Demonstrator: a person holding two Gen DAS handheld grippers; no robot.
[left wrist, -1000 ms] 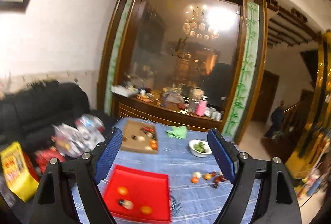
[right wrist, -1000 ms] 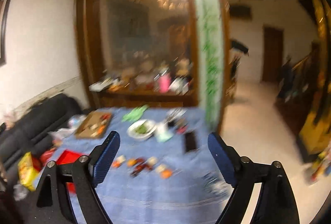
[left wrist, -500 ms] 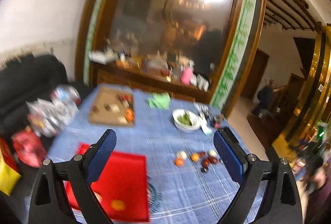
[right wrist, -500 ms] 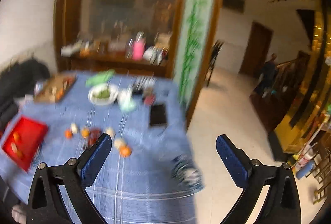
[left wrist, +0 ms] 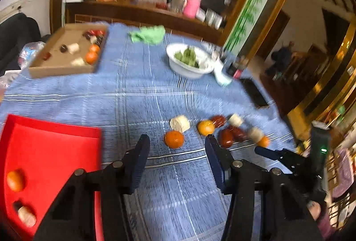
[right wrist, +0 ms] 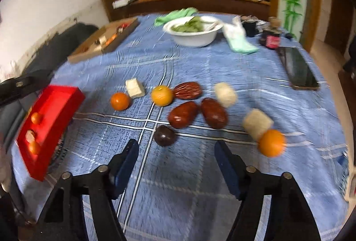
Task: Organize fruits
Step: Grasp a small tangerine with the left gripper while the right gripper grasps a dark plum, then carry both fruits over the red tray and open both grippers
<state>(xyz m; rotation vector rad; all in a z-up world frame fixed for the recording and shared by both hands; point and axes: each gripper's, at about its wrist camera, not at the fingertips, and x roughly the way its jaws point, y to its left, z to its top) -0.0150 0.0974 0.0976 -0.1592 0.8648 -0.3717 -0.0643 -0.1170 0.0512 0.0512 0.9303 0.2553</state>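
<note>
Now both grippers point(left wrist: 176, 144) point(right wrist: 175, 152) (jaws spread) hover nearer the fruits point(right wrist: 189, 105)

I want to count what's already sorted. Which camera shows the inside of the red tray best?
The left wrist view: it looks down into the red tray, showing an orange and a pale piece inside. The right wrist view sees the tray small, blurred, at an angle.
</note>
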